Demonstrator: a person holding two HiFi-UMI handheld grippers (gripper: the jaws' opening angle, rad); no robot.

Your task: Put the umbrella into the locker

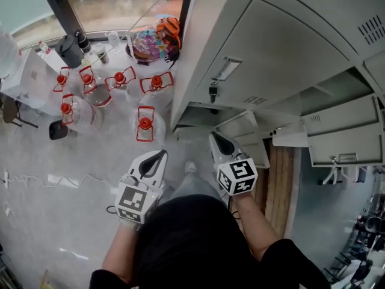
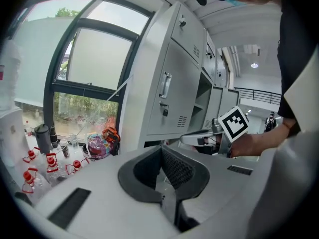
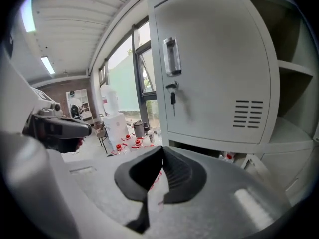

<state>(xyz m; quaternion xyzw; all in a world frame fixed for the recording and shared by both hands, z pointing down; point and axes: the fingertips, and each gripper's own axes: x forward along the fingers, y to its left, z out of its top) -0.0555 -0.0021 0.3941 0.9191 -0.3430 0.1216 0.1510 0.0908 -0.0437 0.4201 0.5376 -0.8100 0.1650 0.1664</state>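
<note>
No umbrella can be told apart in any view. The grey lockers (image 1: 271,53) fill the right. One door is closed, with a handle and a key (image 3: 172,96). Beside it are open shelves (image 3: 294,108), and a low door (image 1: 237,125) stands ajar near the floor. My left gripper (image 1: 162,154) is held above the floor, shut and empty, its pads meeting at the tip (image 2: 162,149). My right gripper (image 1: 215,137) is level with the low door, also shut with nothing between its pads (image 3: 162,149). Each gripper shows in the other's view: the right gripper (image 2: 189,139) and the left gripper (image 3: 84,129).
Several clear water jugs with red caps (image 1: 144,125) stand on the floor under the window. A colourful bundle (image 1: 147,41) with an orange and black thing (image 1: 170,29) lies by the locker's corner. A black pot (image 1: 69,50), a floor cable (image 1: 36,179) and wooden boards (image 1: 280,179) are around.
</note>
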